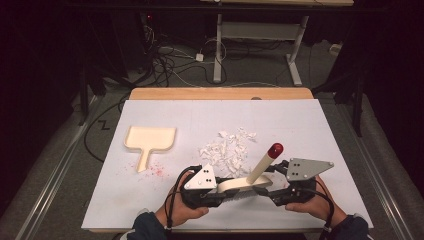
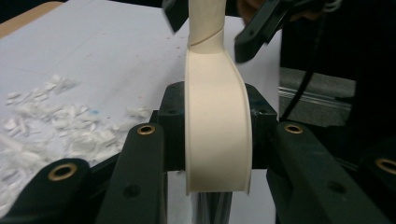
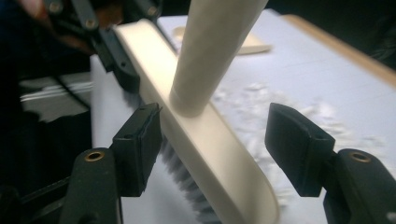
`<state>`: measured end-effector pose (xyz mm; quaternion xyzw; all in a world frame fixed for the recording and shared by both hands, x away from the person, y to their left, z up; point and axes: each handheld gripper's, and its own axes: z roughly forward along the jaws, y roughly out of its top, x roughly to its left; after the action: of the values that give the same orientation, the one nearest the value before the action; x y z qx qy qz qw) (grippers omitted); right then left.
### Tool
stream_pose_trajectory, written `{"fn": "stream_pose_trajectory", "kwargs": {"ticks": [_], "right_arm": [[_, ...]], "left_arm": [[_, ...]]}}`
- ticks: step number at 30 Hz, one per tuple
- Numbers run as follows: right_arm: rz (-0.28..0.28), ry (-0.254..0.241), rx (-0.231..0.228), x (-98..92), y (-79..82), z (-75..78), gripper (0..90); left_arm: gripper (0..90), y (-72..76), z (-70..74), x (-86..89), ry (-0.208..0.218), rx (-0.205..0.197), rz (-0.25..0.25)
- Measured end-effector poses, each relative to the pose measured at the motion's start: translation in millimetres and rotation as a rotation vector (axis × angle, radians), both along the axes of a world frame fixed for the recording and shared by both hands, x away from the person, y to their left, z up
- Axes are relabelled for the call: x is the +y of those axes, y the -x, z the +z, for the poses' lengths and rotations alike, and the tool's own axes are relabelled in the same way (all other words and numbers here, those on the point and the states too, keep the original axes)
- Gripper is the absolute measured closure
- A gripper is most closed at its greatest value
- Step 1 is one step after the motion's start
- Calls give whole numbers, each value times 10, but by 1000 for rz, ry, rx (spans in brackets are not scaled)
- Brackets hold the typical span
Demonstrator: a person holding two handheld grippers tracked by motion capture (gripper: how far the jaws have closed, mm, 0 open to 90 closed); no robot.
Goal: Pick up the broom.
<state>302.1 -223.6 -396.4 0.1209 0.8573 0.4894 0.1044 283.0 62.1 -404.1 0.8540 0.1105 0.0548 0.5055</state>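
Cream plastic hand brush (image 1: 239, 184) with grey bristles, near table edge: head lies crosswise between both grippers, long axis left to right; handle (red-capped) rises tilted up and away to the right. Left gripper (image 2: 217, 135) pinches the head's end. Right gripper (image 3: 212, 144) spread, pads clear of the brush. Shredded white paper scraps (image 1: 227, 150) just behind; cream dustpan (image 1: 149, 141) well left.

The brush (image 2: 217, 130) handle runs off at twelve o'clock in both gripper views; its bristles (image 3: 184, 179) sit mostly hidden beneath its back.
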Motion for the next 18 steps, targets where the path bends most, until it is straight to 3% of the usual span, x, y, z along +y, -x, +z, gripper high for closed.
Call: {"fn": "stream_pose_trajectory", "kwargs": {"ticks": [3, 5, 7, 11, 14, 18], "right_arm": [[84, 34, 29, 48, -29, -87, 377], [125, 25, 54, 69, -33, -137, 419], [161, 27, 70, 84, -14, -157, 523], [207, 27, 81, 94, -11, -165, 607], [209, 19, 99, 116, 12, -156, 669], [159, -9, 70, 177, 98, -91, 677]], "left_arm": [[651, 20, 5, -12, 5, 4, -54], [650, 26, 5, -19, -3, 3, -75], [650, 22, -1, -22, -8, 9, -78], [608, -4, -5, 6, 7, 22, -75], [522, -17, 6, 31, 15, 17, -57], [449, -21, 48, 116, 23, -17, -2]]}}
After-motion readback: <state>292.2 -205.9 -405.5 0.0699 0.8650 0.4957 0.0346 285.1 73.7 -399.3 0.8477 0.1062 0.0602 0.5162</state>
